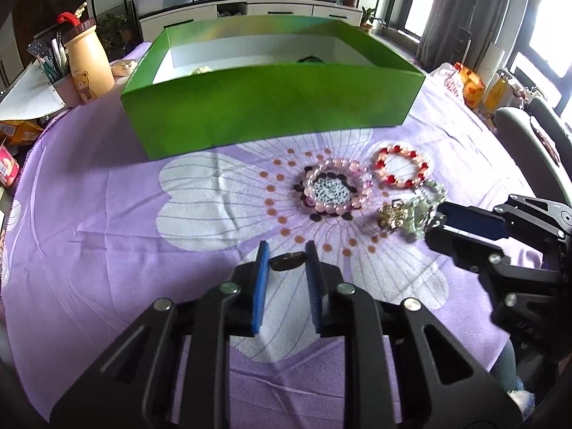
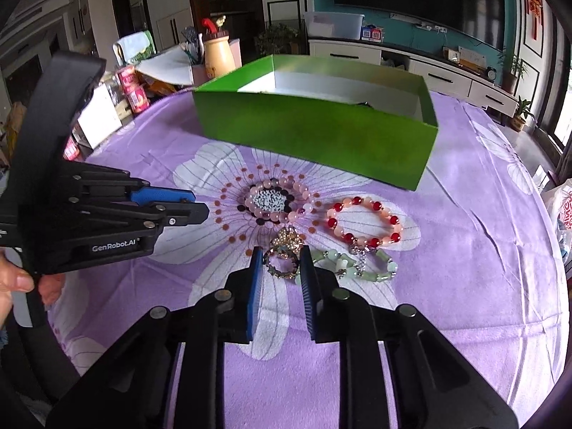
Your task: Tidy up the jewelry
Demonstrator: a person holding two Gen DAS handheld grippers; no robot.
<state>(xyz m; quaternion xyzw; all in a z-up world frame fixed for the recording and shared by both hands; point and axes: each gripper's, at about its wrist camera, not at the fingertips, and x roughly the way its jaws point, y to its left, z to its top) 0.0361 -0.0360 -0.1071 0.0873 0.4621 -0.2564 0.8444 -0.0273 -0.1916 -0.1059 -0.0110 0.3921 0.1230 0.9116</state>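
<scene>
A small dark round piece (image 1: 287, 262) lies on the purple flowered cloth (image 1: 107, 214), and my left gripper (image 1: 287, 250) is shut on it, blue pads against its sides. My right gripper (image 2: 280, 254) is shut on a small beaded ring (image 2: 277, 273) beside a gold ornament (image 2: 286, 236) and a pale green bracelet (image 2: 379, 275). Farther out lie a pink bead bracelet (image 2: 286, 182) and a red-and-pink bracelet (image 2: 357, 200). Behind them stands the open green box (image 1: 271, 107), with a few pieces half hidden inside. In the left wrist view the right gripper (image 1: 434, 225) reaches into the gold and green pile.
A bear-print bottle (image 1: 89, 64) and a pen holder (image 1: 53, 68) stand at the cloth's far left. Snack packs (image 2: 134, 89) crowd the left edge. A chair back (image 1: 529, 125) stands at the right. A hand (image 2: 18, 282) holds the left gripper (image 2: 200, 205).
</scene>
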